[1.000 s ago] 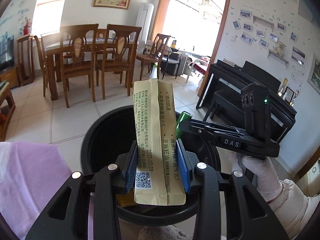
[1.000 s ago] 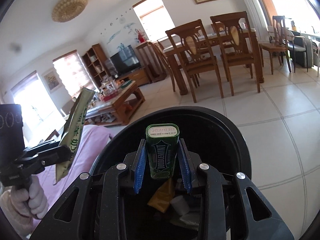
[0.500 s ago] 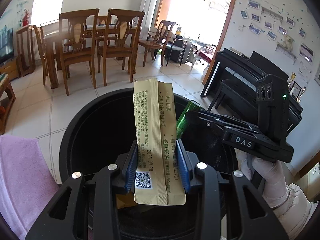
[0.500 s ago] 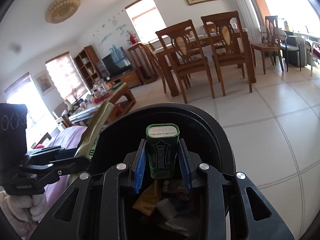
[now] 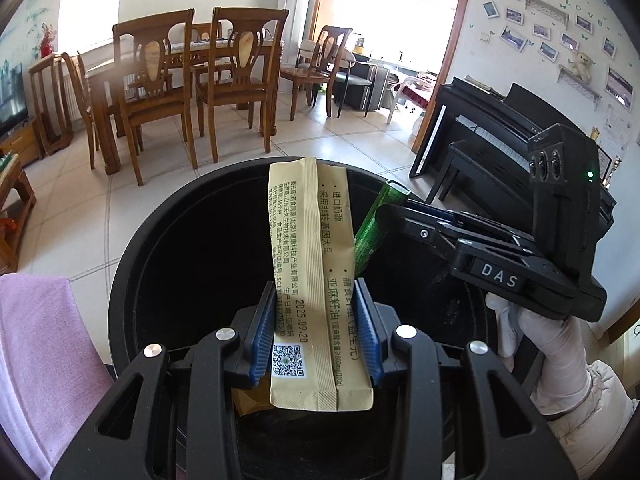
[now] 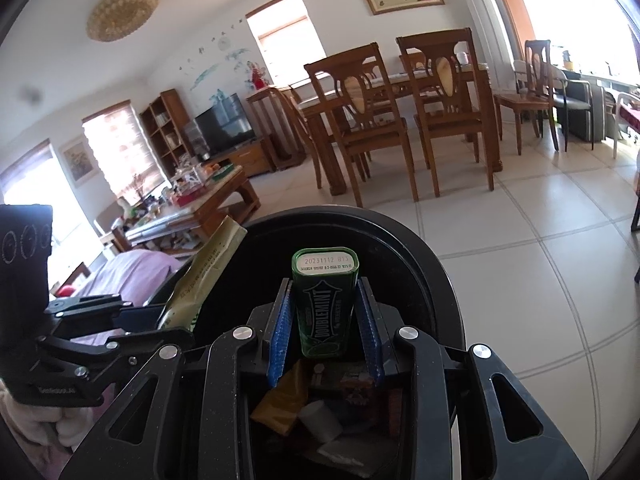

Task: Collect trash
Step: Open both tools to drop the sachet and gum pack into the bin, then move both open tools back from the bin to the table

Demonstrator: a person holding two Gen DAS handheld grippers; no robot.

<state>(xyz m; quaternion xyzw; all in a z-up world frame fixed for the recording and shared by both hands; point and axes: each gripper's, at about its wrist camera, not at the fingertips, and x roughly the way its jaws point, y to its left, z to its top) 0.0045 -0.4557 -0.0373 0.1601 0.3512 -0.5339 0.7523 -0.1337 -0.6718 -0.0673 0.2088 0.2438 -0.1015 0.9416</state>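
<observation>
My left gripper [image 5: 316, 328] is shut on a tan sachet [image 5: 312, 264] with printed text, held upright over the mouth of a black trash bin [image 5: 160, 240]. My right gripper [image 6: 325, 328] is shut on a green Doublemint tin [image 6: 325, 300], also over the bin [image 6: 420, 256]. Each gripper shows in the other's view: the right one [image 5: 400, 216] with the tin [image 5: 374, 232] to the right of the sachet, the left one [image 6: 160, 320] with the sachet [image 6: 204, 272] at the left. Wrappers and a white paper wad [image 6: 320, 420] lie inside the bin.
A wooden dining table with chairs [image 5: 168, 92] stands on the tiled floor behind the bin. A black piano [image 5: 500, 132] is to the right. A purple cloth [image 5: 36, 360] lies left of the bin. A cluttered coffee table [image 6: 192, 208] is far left.
Both grippers have moved forward and down over the bin's mouth, and the bin now fills more of each view. Both still hold their items.
</observation>
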